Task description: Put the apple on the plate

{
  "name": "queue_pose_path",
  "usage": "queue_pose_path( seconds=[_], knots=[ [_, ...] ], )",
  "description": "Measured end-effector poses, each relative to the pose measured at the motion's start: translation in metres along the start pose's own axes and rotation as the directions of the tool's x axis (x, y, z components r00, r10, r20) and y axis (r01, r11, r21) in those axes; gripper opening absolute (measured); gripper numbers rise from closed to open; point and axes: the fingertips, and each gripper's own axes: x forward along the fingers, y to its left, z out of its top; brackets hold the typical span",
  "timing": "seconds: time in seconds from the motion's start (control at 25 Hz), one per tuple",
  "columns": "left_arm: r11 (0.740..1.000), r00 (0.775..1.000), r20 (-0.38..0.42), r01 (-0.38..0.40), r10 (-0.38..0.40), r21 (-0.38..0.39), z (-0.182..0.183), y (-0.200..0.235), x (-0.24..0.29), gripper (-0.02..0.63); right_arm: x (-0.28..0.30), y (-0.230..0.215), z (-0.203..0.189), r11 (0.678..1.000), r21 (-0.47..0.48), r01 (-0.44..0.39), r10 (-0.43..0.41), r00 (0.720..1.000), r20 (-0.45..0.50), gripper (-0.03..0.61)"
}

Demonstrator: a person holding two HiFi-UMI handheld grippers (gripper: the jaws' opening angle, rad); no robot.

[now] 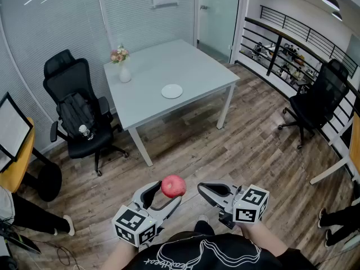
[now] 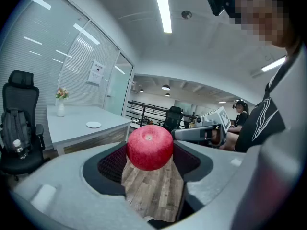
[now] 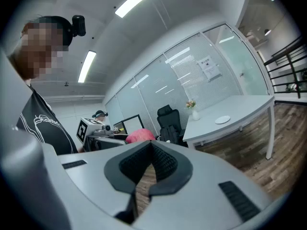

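Observation:
A red apple [image 1: 173, 185] hangs above the wooden floor, close to the person's body, with my left gripper [image 1: 168, 190] shut on it. In the left gripper view the apple [image 2: 149, 147] sits between the dark pads [image 2: 111, 163] at the jaw tips, stem end facing the camera. My right gripper [image 1: 201, 188] is just right of the apple, level, its jaws together with nothing in them. The small white plate [image 1: 172, 91] lies on the pale table [image 1: 185, 61] across the room; it also shows as the plate [image 2: 93, 124] and the plate [image 3: 222, 120] in the gripper views.
A white vase of flowers [image 1: 123, 70] stands at the table's left corner. A black office chair with a backpack [image 1: 77, 114] is left of the table, and another black chair [image 1: 316, 103] stands at the right by a railing. Wooden floor lies between me and the table.

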Motion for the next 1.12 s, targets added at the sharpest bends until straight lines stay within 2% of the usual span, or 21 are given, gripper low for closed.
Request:
queue_pose_path(
  seconds=[0.56, 0.68, 0.8, 1.12],
  knots=[
    [0.999, 1.000, -0.012, -0.003, 0.003, -0.036, -0.005, 0.015, 0.023, 0.296, 0.007, -0.028, -0.006, 1.000, 0.031, 0.000, 0.000, 1.000, -0.027, 0.008],
    [0.999, 1.000, -0.013, 0.004, -0.005, -0.046, -0.002, 0.017, 0.034, 0.296, 0.008, -0.037, -0.003, 1.000, 0.011, -0.003, 0.003, 0.999, -0.038, 0.009],
    [0.999, 1.000, -0.016, 0.009, -0.009, -0.043, 0.003, 0.022, 0.048, 0.296, 0.008, -0.051, 0.003, 1.000, -0.009, 0.018, -0.019, 0.999, -0.045, 0.009],
    [1.000, 1.000, -0.019, 0.024, -0.025, -0.012, 0.025, 0.031, 0.100, 0.296, -0.007, -0.104, 0.029, 0.999, 0.014, 0.044, -0.044, 0.999, -0.003, 0.009]
  ],
)
